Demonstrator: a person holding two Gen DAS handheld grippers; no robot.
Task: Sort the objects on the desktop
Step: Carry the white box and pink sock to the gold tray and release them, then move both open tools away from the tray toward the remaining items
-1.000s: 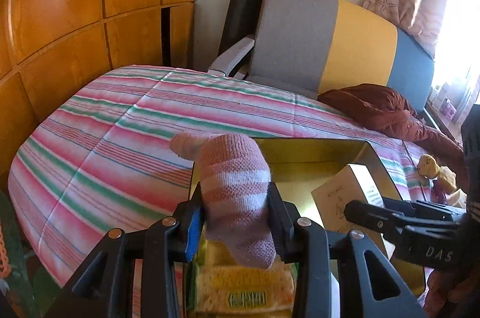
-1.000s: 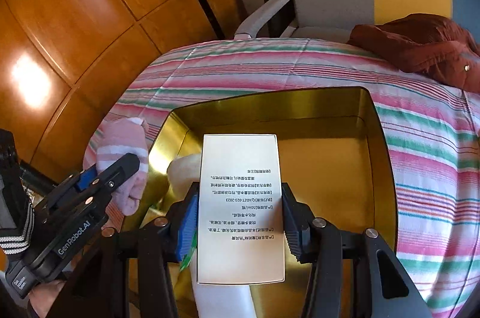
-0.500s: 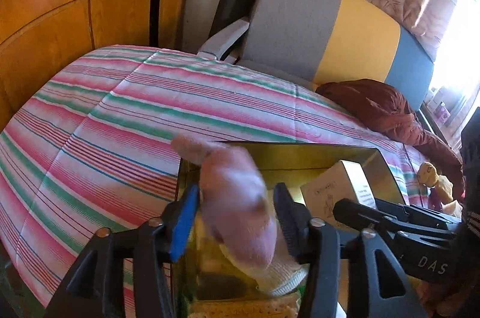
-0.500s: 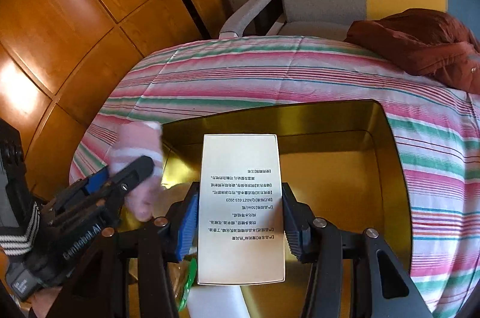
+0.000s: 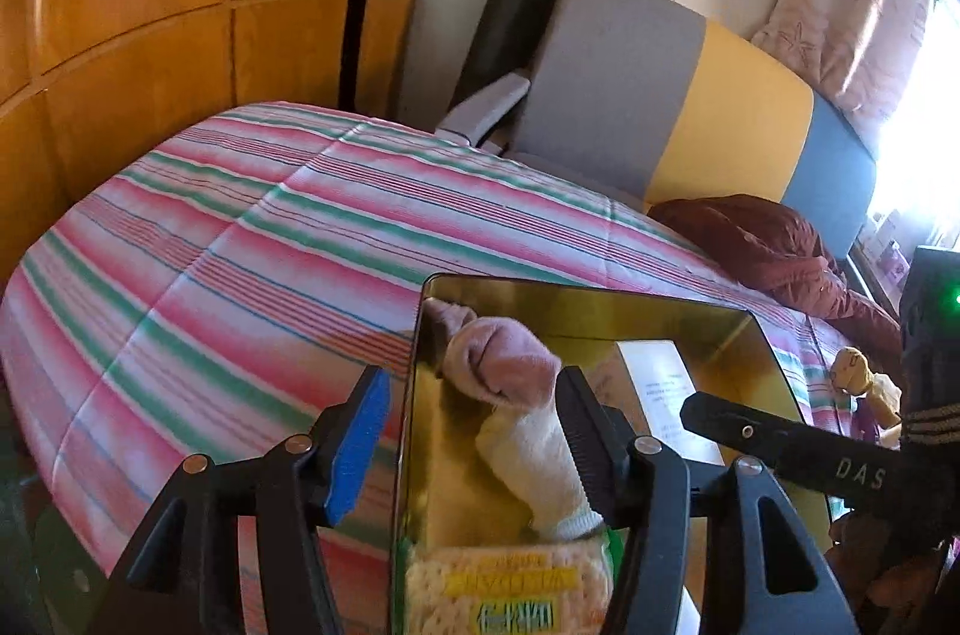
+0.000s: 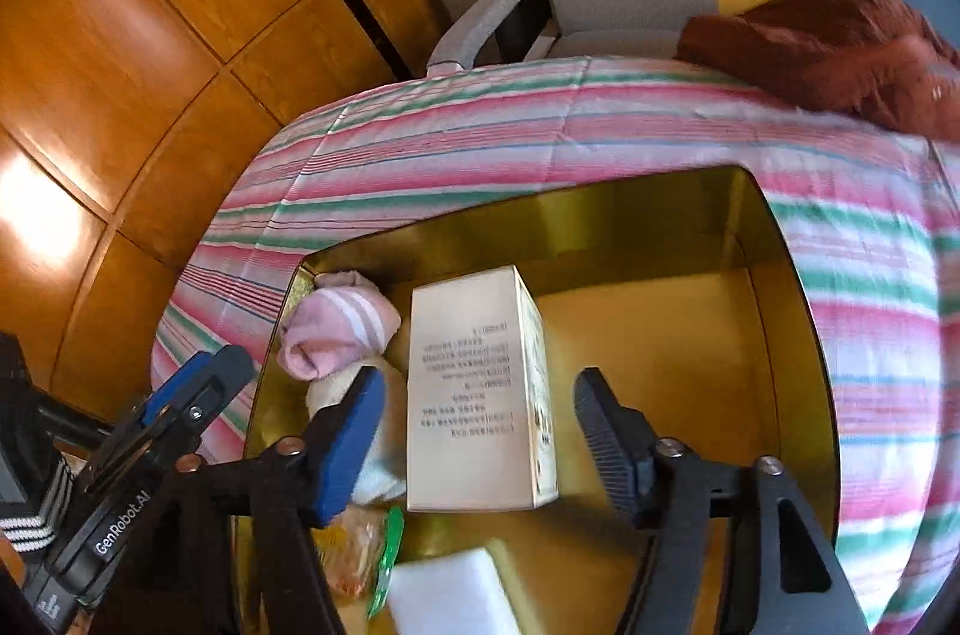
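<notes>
A gold tin point(image 5: 753, 320) point(image 6: 780, 275) sits on the striped bedspread. Inside it, a pink striped sock point(image 5: 498, 359) point(image 6: 336, 329) lies in the far left corner on top of a cream sock point(image 5: 528, 455). My left gripper point(image 5: 474, 431) hovers over that corner with its jaws opening; its pads press on nothing. A cream carton point(image 6: 480, 383) point(image 5: 660, 383) with printed text rests on the tin's floor. My right gripper point(image 6: 480, 431) straddles the carton, jaws opening, with a gap on both sides. A yellow snack pack point(image 5: 510, 587) lies at the tin's near end.
A white block point(image 6: 450, 593) lies at the tin's near edge. A grey, yellow and blue chair point(image 5: 690, 95) stands behind the bed, with a dark red garment point(image 5: 762, 245) on the right. Wooden panels point(image 5: 180, 5) line the left. A small plush toy point(image 5: 852, 371) lies beside the tin.
My left gripper let go of the pink sock, which dropped into the tin's far left corner. My right gripper opened off the carton, which now rests in the tin.
</notes>
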